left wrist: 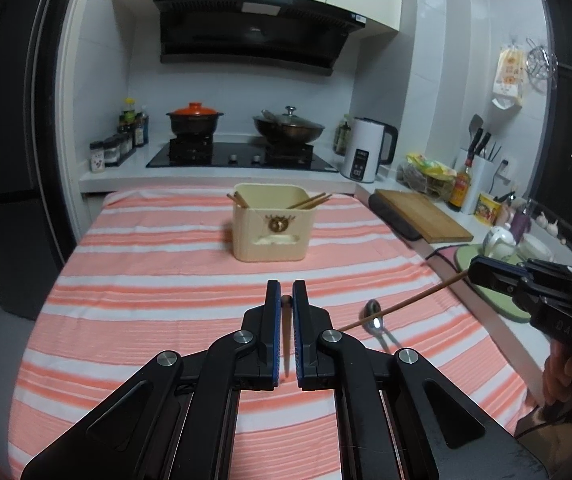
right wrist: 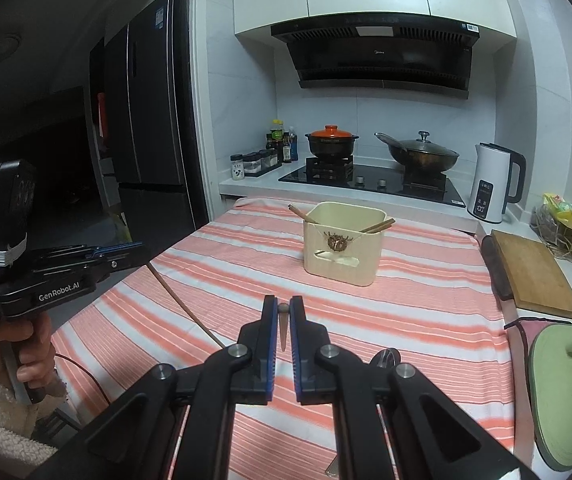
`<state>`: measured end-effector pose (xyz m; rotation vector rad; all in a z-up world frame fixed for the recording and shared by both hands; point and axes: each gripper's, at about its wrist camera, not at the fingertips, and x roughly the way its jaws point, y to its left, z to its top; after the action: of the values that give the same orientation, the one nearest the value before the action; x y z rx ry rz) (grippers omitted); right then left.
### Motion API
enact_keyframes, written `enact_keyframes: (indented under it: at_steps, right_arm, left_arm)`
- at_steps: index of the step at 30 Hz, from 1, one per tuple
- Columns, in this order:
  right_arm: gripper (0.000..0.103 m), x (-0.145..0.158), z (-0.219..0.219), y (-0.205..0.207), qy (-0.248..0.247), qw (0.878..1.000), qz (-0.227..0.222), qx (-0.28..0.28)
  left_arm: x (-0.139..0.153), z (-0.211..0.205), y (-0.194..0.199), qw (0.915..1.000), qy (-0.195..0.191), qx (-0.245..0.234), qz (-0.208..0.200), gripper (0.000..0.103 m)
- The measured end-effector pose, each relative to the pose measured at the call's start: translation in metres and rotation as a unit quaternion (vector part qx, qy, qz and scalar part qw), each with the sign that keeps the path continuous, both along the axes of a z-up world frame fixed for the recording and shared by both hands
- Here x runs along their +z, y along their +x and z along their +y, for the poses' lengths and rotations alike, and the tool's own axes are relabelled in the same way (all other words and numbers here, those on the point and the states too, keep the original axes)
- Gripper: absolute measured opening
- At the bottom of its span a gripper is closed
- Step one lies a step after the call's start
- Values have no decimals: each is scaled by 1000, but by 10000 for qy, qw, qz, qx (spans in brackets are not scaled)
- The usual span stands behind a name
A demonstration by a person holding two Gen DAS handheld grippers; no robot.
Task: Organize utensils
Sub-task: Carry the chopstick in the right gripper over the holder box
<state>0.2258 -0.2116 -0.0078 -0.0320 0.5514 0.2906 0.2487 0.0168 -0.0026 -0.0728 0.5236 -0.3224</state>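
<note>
On the striped pink-and-white cloth (left wrist: 166, 280) covering the tabletop, a cream utensil holder (left wrist: 273, 222) stands toward the far end, in front of the black stove (left wrist: 242, 157). Several brown chopsticks already sit inside it: one pokes out over its left rim (left wrist: 238, 199), and a few lean out over its right rim (left wrist: 311, 201).

Nearer the cameras, both tools are raised above the cloth, each nearly closed on a single chopstick. The left tool (left wrist: 286, 298) has its blue-padded fingers (left wrist: 272, 332) pinched around a chopstick (left wrist: 286, 332) that points straight out along them, its blunt end showing at the fingertips. In the right wrist view this same chopstick (right wrist: 184, 306) slants down from the left tool (right wrist: 126, 250) toward the cloth.

The right tool (right wrist: 283, 312) likewise clamps a chopstick (right wrist: 283, 328) between its narrow-set fingers (right wrist: 270, 340). From the left wrist view that chopstick (left wrist: 406, 304) runs out of the right tool (left wrist: 474, 272) leftward and downward, passing over a metal spoon (left wrist: 374, 318) that lies on the cloth at the near right. The spoon (right wrist: 386, 358) is partly hidden behind the right tool's linkage in its own view.

A wooden cutting board (left wrist: 422, 216) and a white kettle (left wrist: 368, 148) sit on the counter to the right.
</note>
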Motion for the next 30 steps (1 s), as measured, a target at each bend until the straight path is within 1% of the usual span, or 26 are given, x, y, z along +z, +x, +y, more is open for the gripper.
enact_keyframes:
  at_steps: [6, 12, 17, 20, 23, 27, 30]
  right_arm:
    - [6, 6, -3, 1, 107, 9999, -57, -10]
    - [6, 14, -8, 10, 70, 9999, -141, -49]
    - [6, 27, -12, 22, -13, 9995, -291, -90]
    - [6, 38, -15, 35, -63, 9990, -416, -137]
    - [6, 53, -20, 53, -83, 9981, -576, -179]
    - [6, 76, -25, 84, -82, 9954, -904, -300]
    - [6, 85, -32, 115, 0, 9923, -1151, -451]
  left_arm:
    - [10, -4, 4, 9999, -14, -89, -58, 3]
    - [20, -8, 19, 9997, -15, -248, -14, 3]
    - [40, -6, 38, 9994, -114, -313, -69, 3]
    - [60, -5, 50, 9991, -145, -299, -258, 3]
    - [83, -6, 69, 9981, -173, -240, -533, 3]
    - [112, -11, 105, 9953, -206, -11, -948, 3]
    - [122, -17, 136, 9917, -285, 175, -1245, 3]
